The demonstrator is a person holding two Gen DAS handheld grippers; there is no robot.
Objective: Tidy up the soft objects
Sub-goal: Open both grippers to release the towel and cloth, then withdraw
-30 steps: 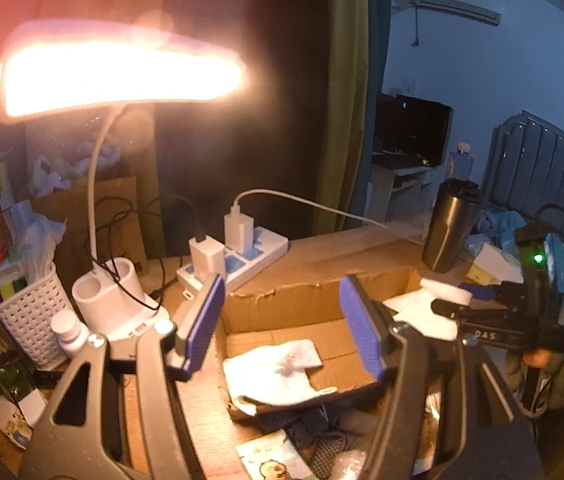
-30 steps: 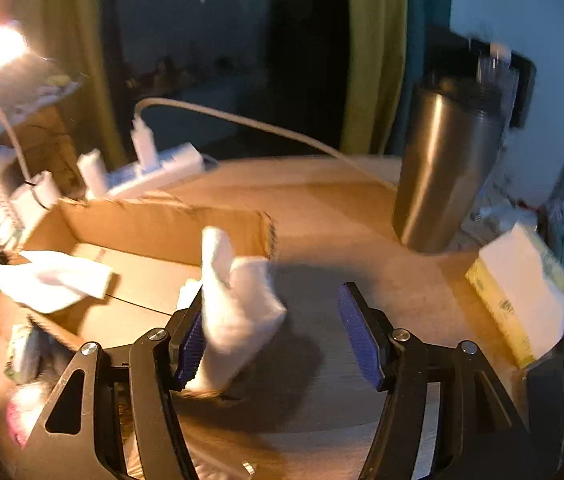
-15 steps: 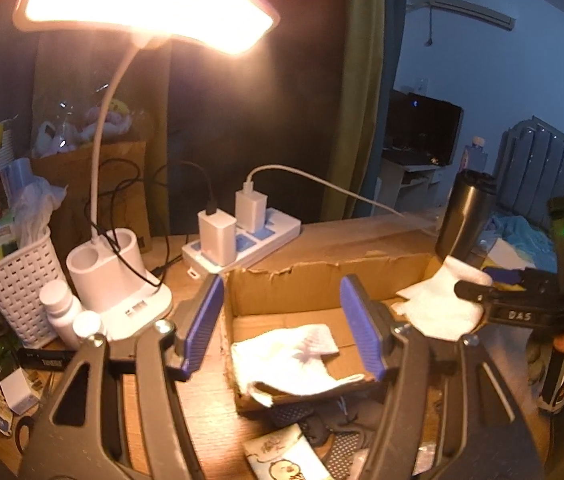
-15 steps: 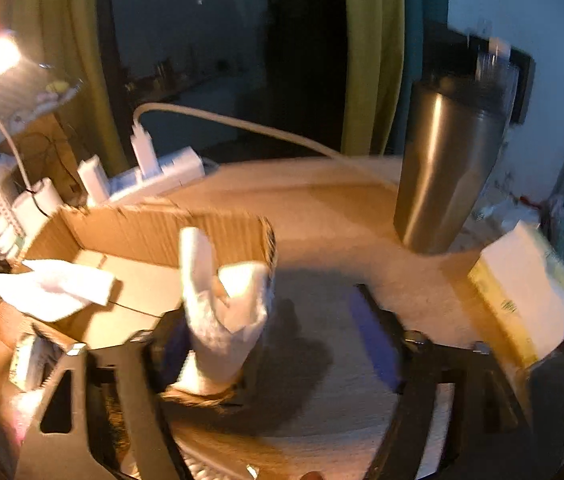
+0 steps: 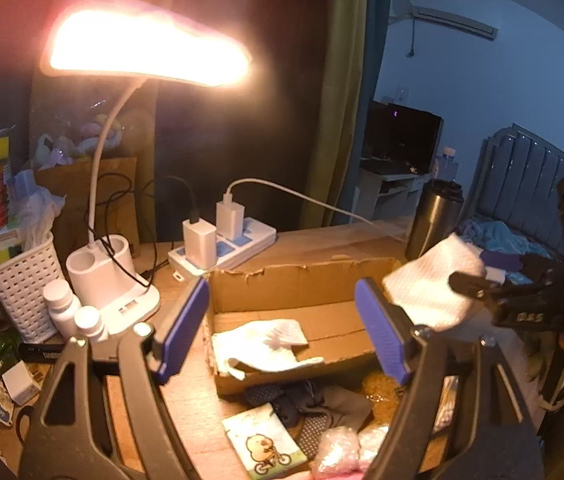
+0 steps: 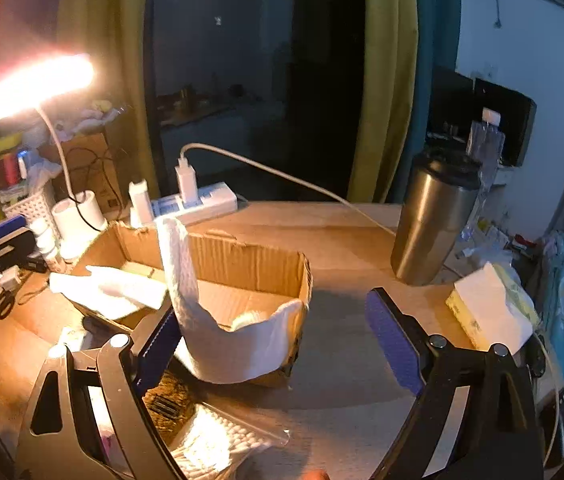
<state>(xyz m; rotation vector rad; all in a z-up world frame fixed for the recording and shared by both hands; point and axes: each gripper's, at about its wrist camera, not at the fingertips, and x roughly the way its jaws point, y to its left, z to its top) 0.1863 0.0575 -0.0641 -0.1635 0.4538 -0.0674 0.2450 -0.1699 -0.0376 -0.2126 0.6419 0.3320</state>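
**A:** What's different from a second ago?

**B:** The sock [image 6: 218, 344] was bunched against the left finger [image 6: 158, 344] of the right gripper [image 6: 274, 306], over bare table right of the box [image 6: 242, 256]. Now it has moved left and sagged open. Its middle drapes over the box's near right corner, and one end stands up in a tall strip.

**A:** Is it gripped?

**B:** No. The jaws are wide apart and the sock only leans on that one finger. I judge it's released, or nearly so, and half in. The part hanging outside the wall may need a nudge.

**A:** And the left gripper [image 5: 282, 286]?

**B:** Its jaws are still spread and hold nothing. It hovers at the box's near left side, as before.

**A:** Anything already inside?

**B:** Another white sock [image 5: 258, 340] lies crumpled on the box floor, unmoved. Dark socks [image 5: 321, 400] wait on the table just near of the box.

**A:** Materials?

**B:** The sock is a nubbly white knit. It's limp, yet stiff enough to hold that upright fold. The box is shallow corrugated card with ragged, torn rims. The finger pads are ribbed blue rubber on black frames. A smooth steel tumbler [image 6: 429, 224] stands far right, well apart from the box.
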